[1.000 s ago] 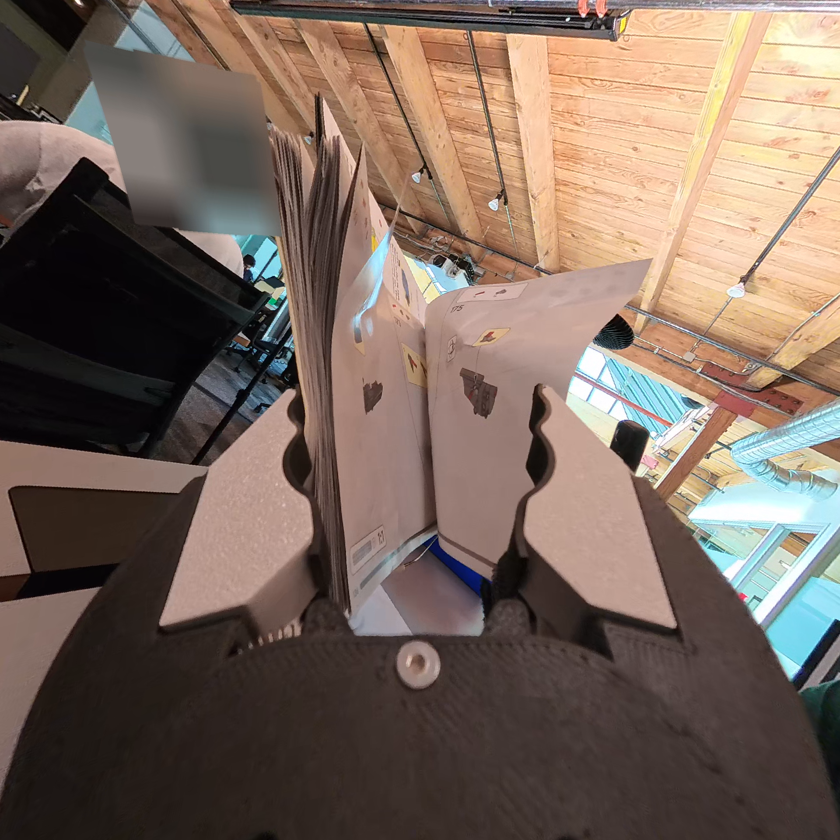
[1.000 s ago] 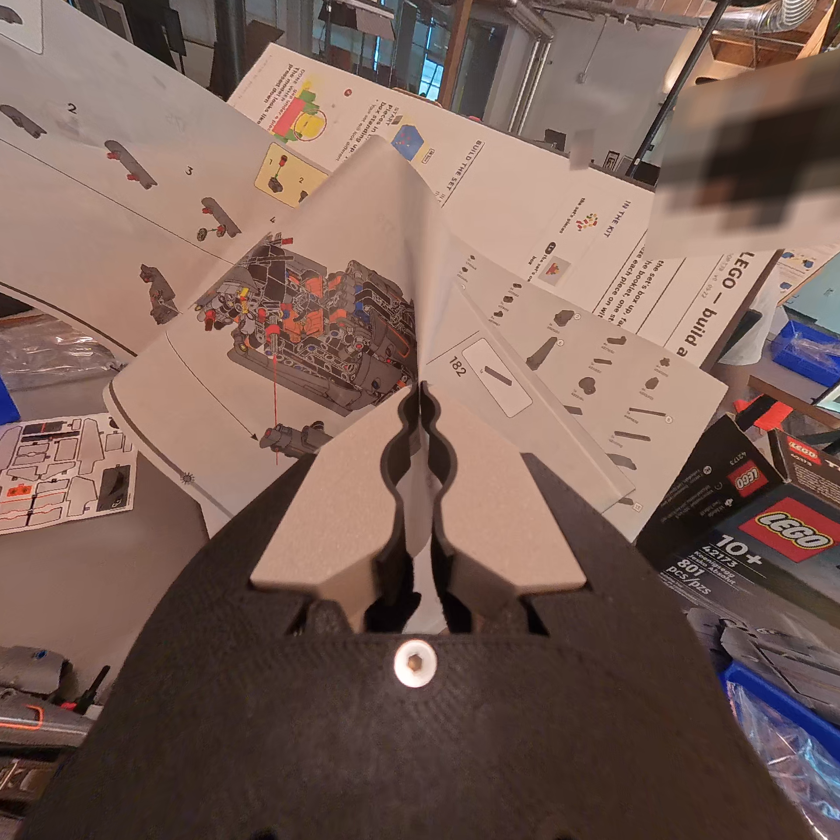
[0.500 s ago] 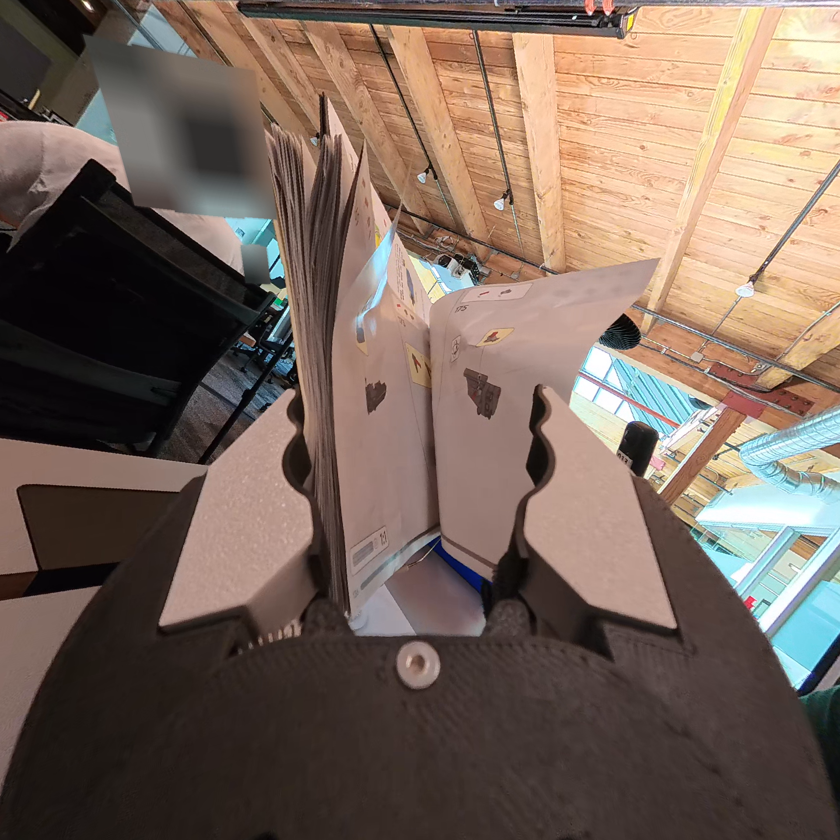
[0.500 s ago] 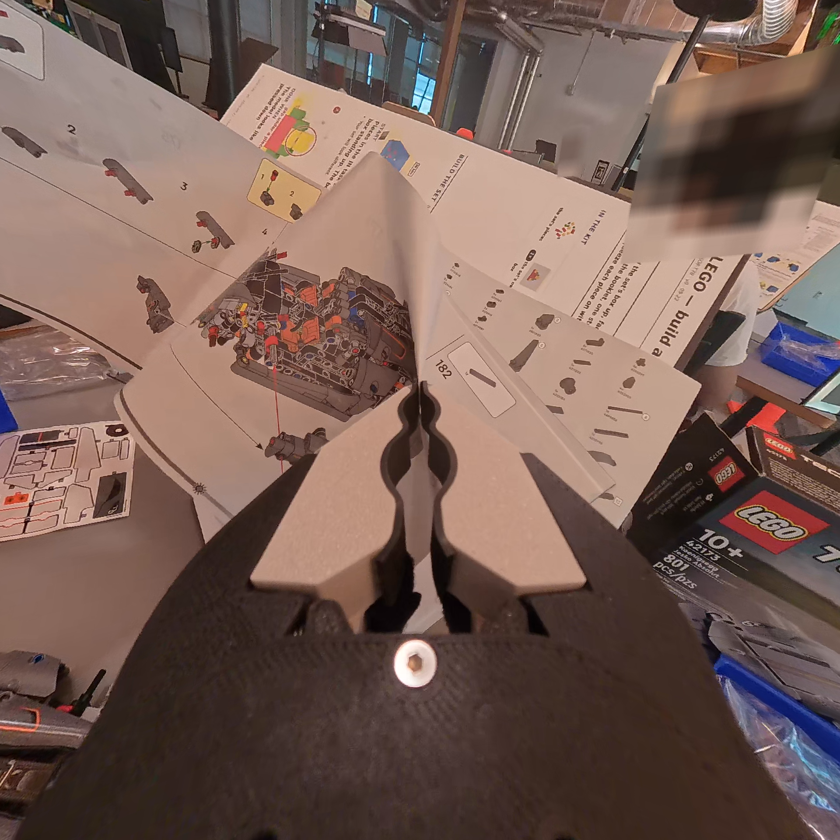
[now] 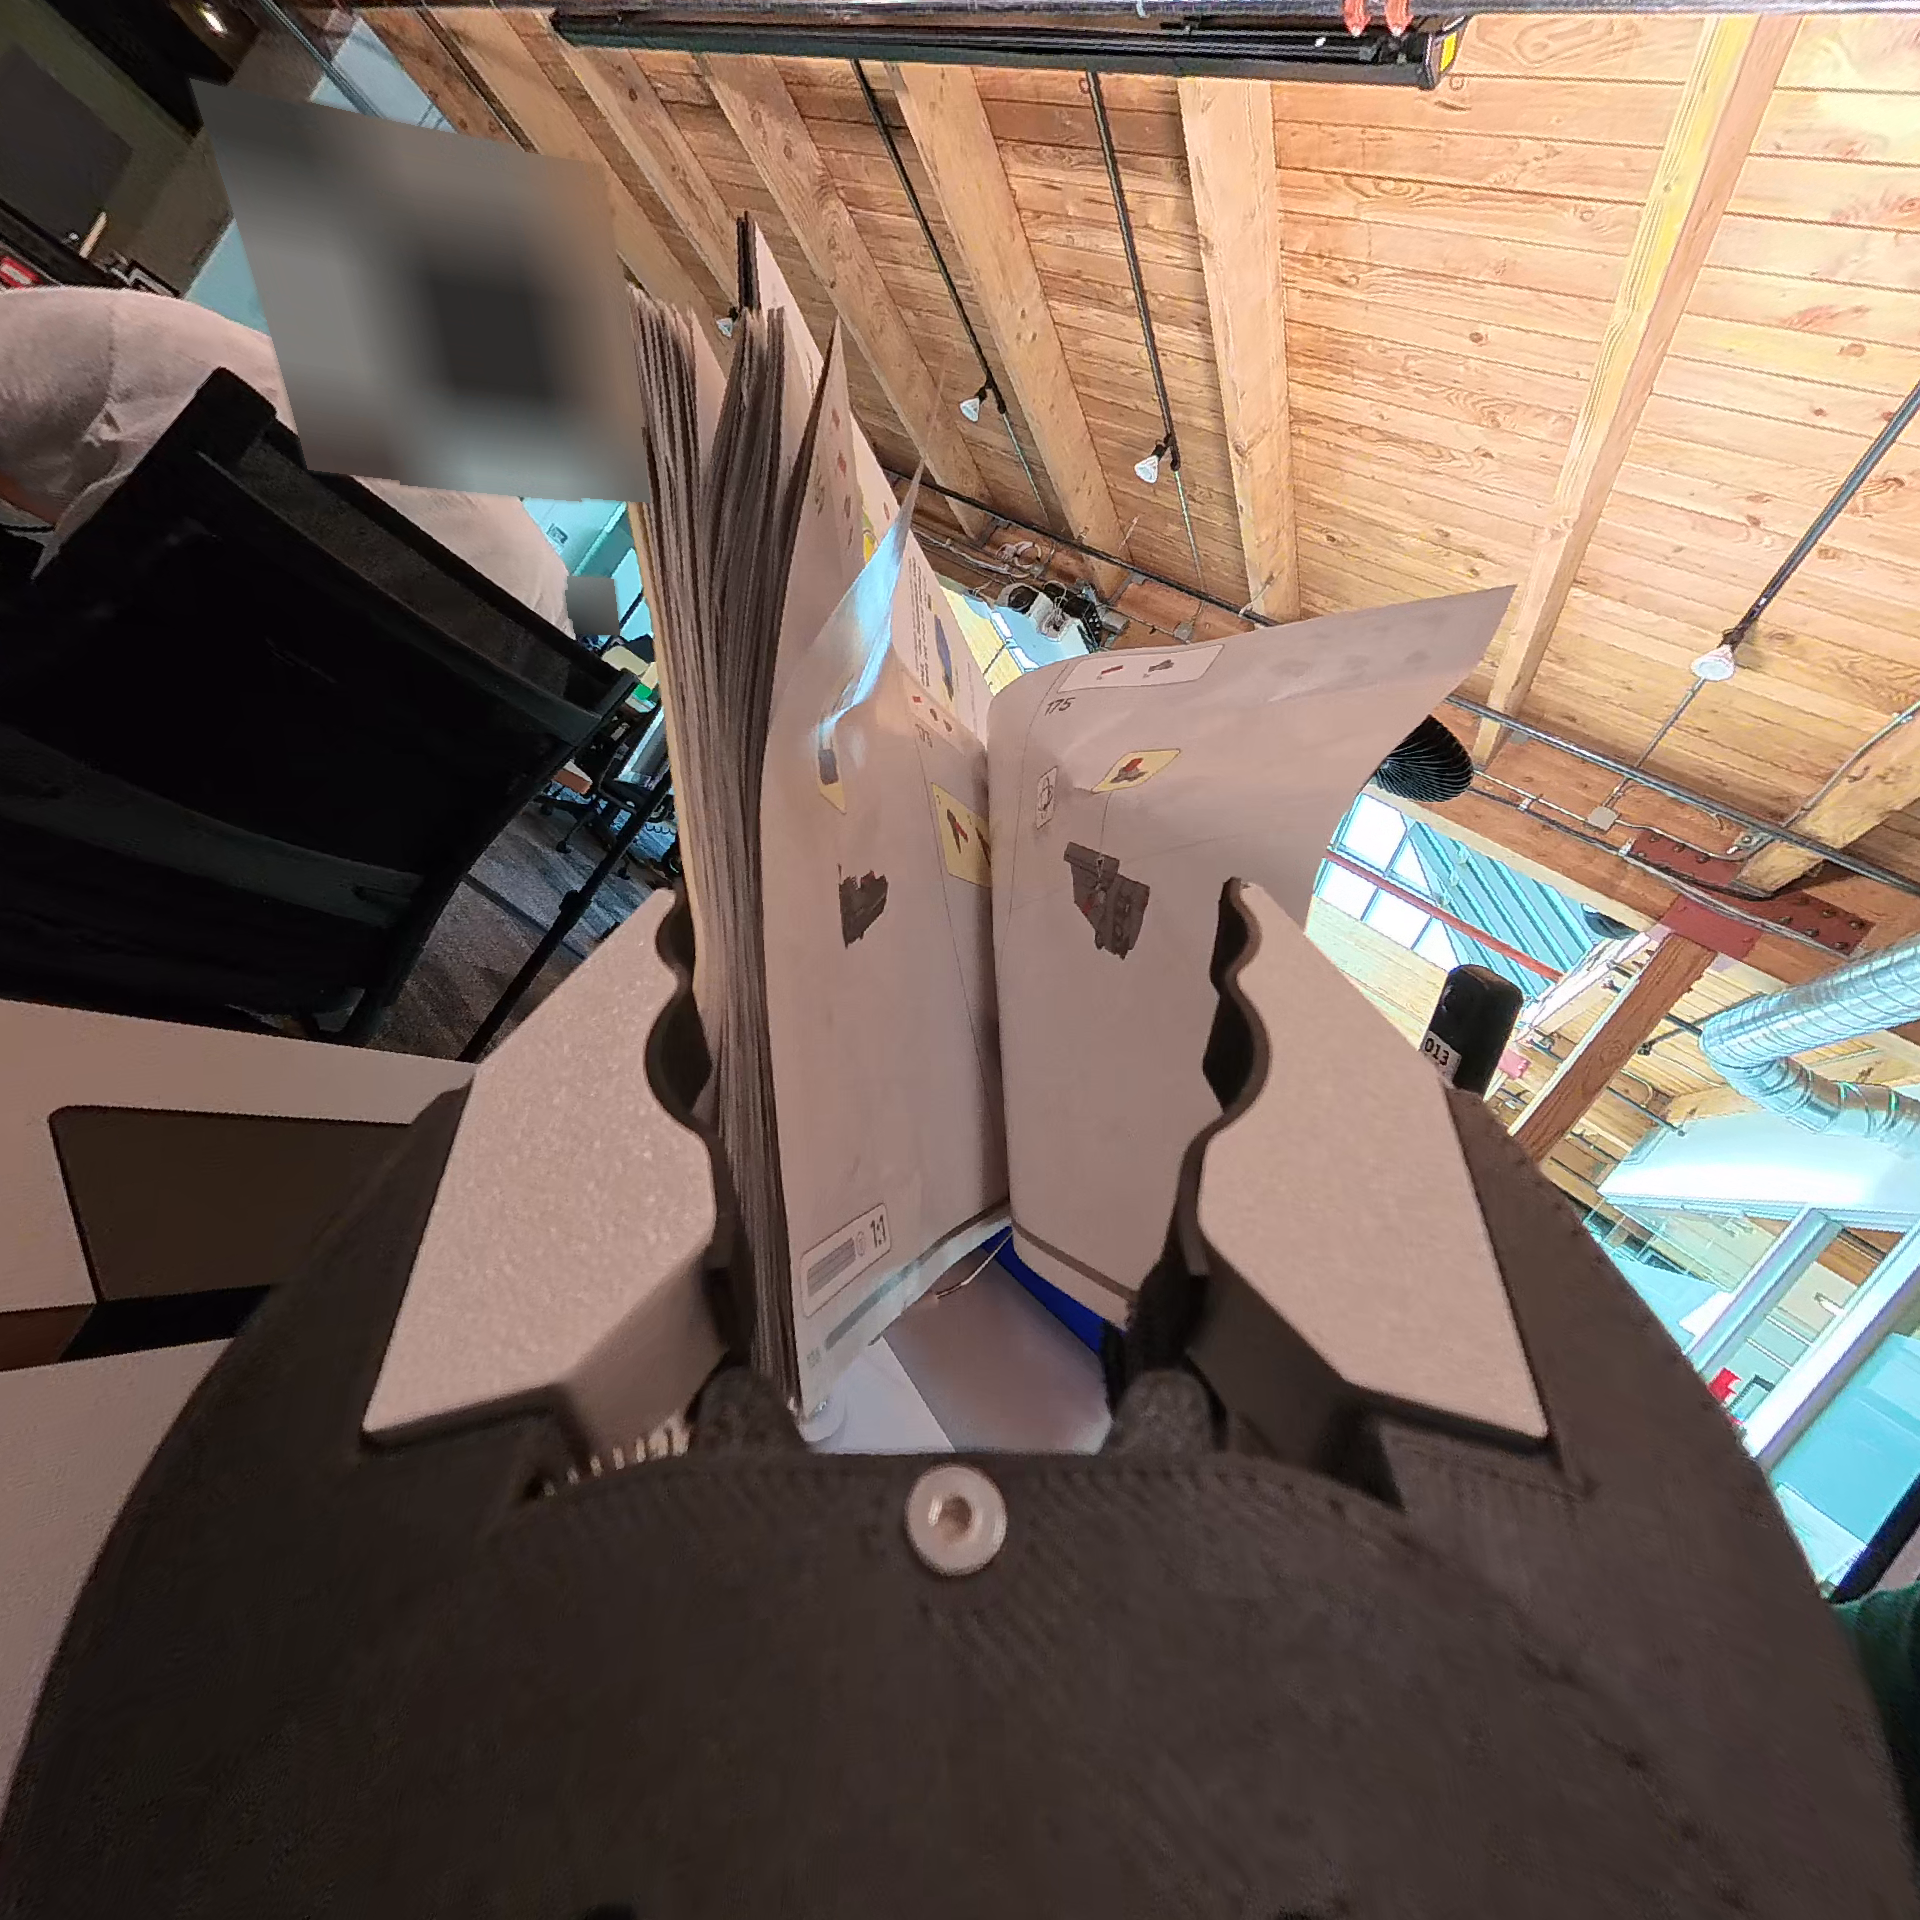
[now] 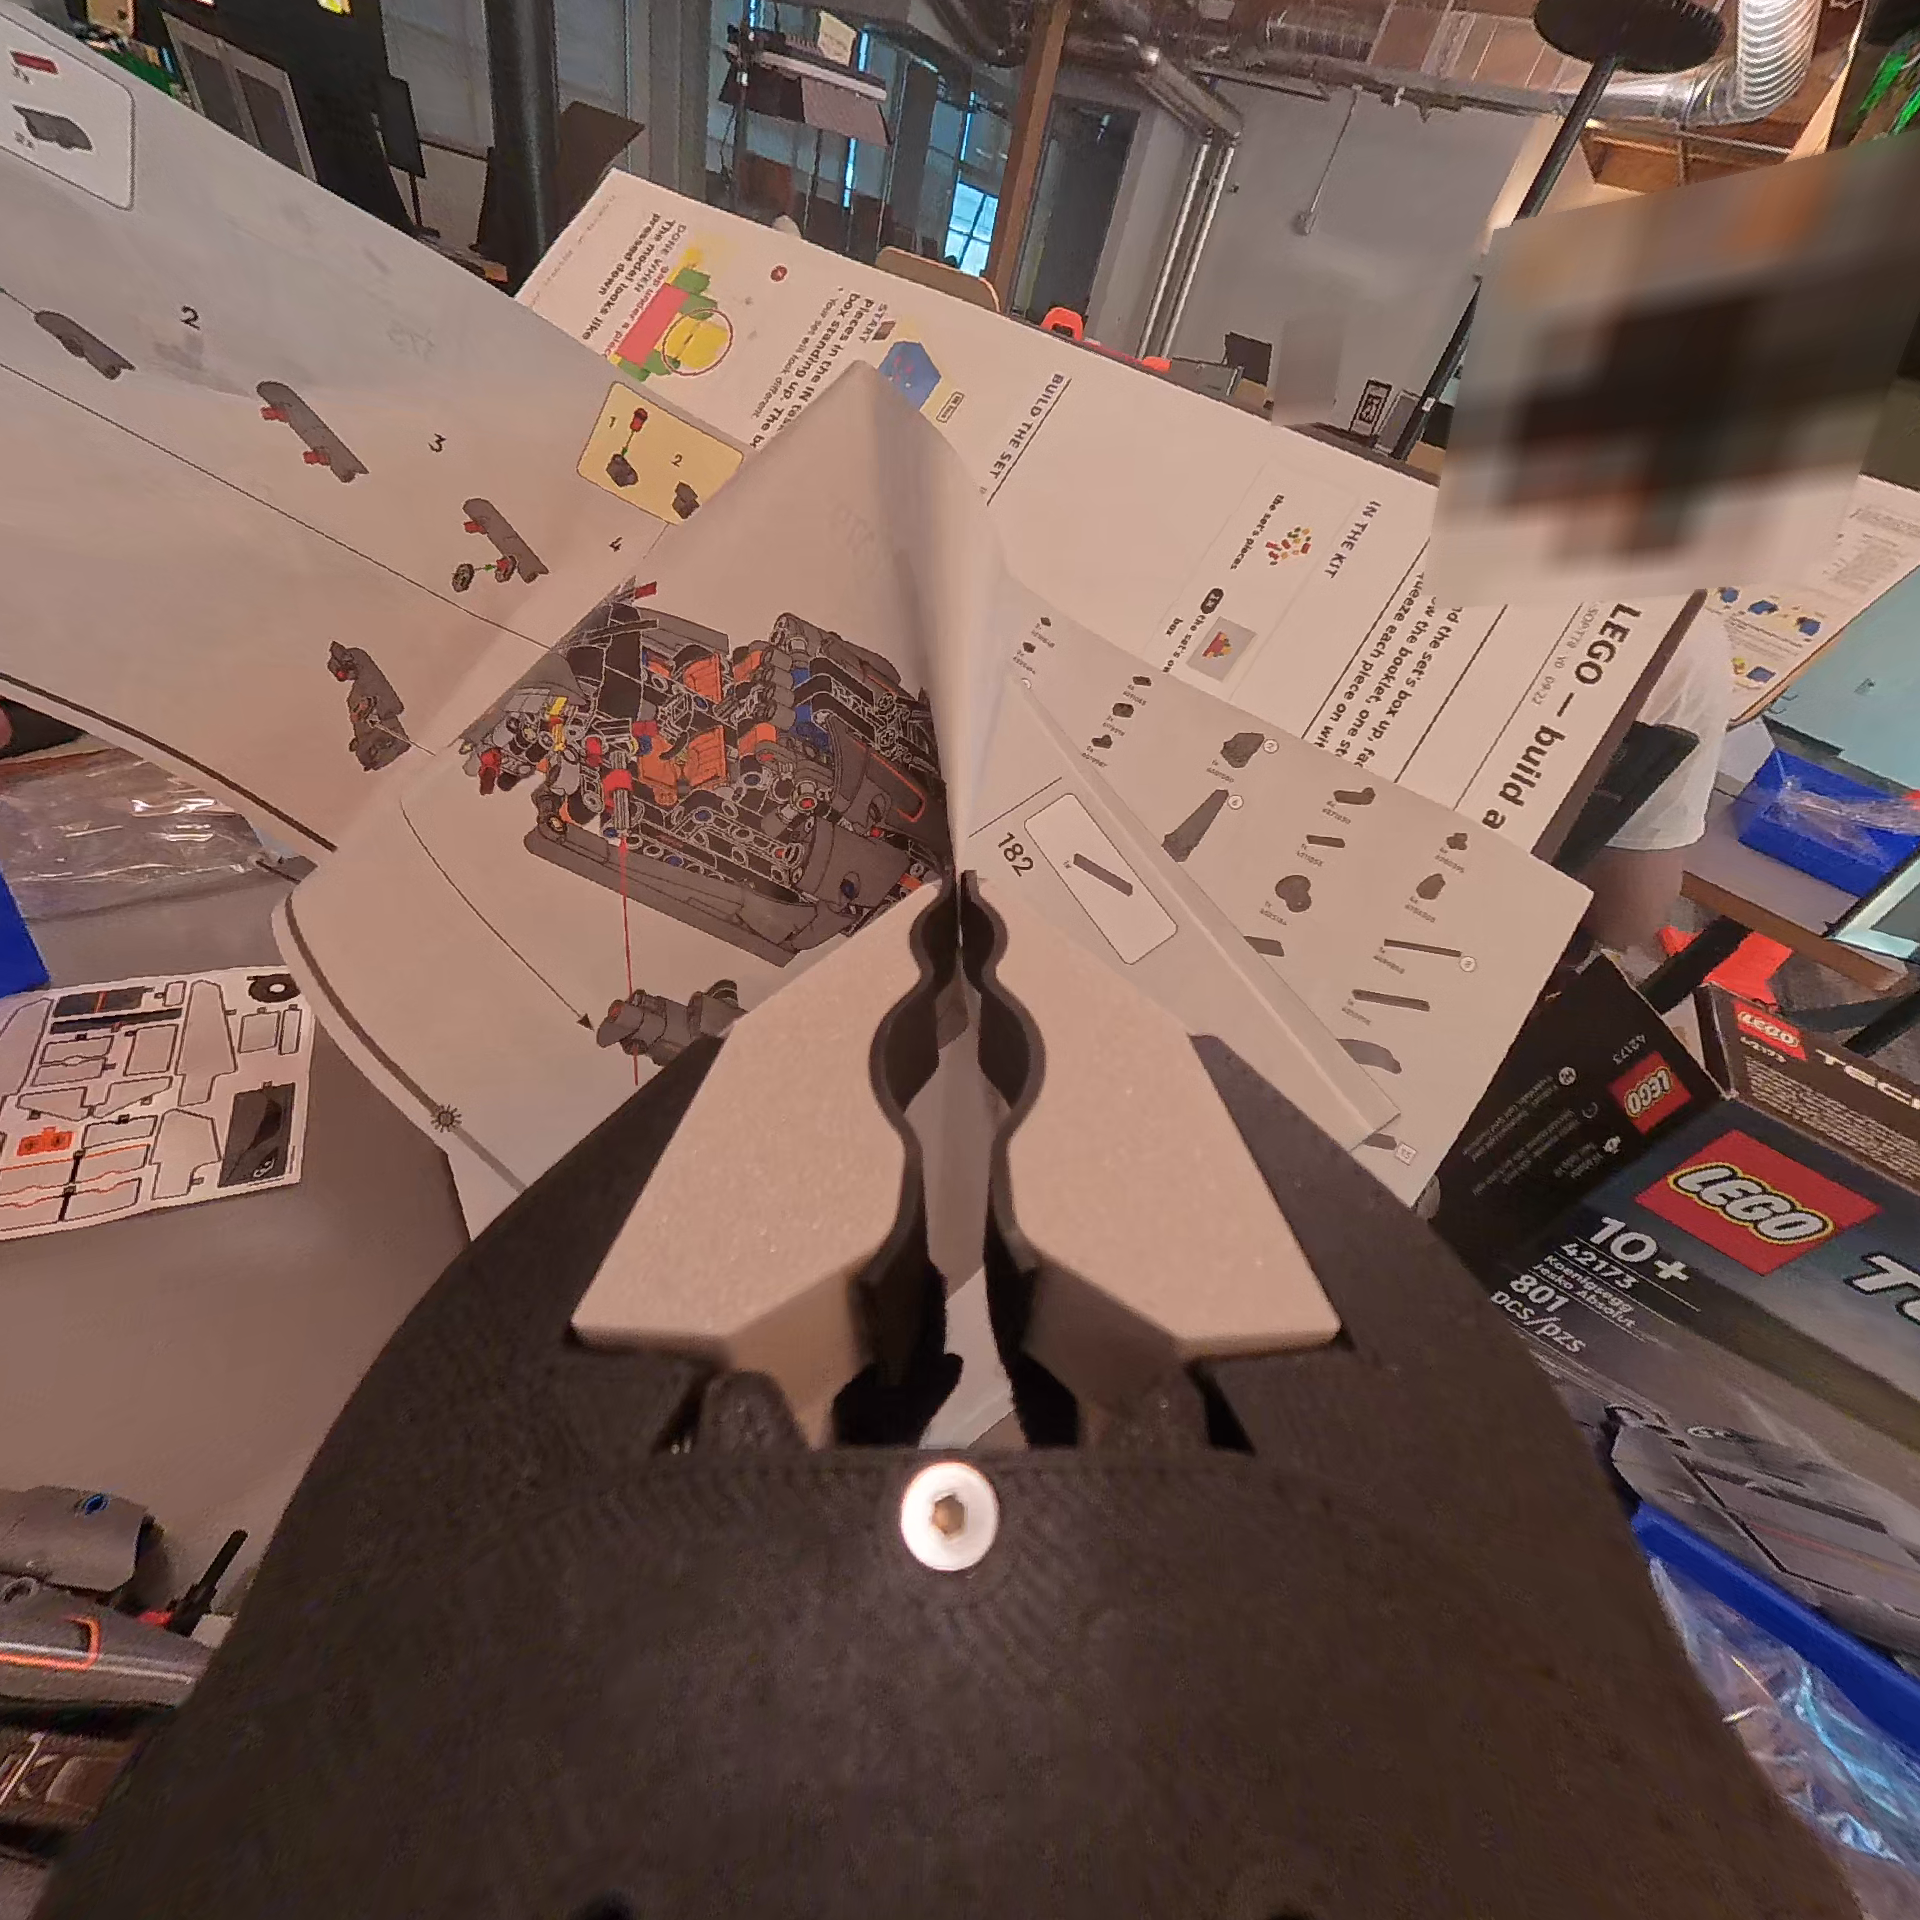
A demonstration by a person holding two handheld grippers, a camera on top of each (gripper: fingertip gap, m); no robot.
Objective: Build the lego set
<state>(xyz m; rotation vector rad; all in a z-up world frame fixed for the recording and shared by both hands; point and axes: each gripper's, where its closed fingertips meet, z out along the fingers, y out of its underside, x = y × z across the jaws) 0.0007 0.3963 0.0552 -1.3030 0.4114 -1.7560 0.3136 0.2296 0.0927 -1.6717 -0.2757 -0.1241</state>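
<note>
Pinching a booklet page [image 6: 727, 582], right hand-held gripper [image 6: 958, 894].

Lego box [image 6: 1704, 1226] cut off right

Left upward, right tableward; booklet [image 5: 883, 1039] shared.

Timber plank ceiling [image 5: 1455, 343] with exposed beams and track spotlights [image 5: 1146, 464]. Ribbed silver duct [image 5: 1808, 1029] at right. Black mesh chair [image 5: 260, 665] at left. Large printed instruction board [image 6: 1195, 499] standing behind the surface.
</note>
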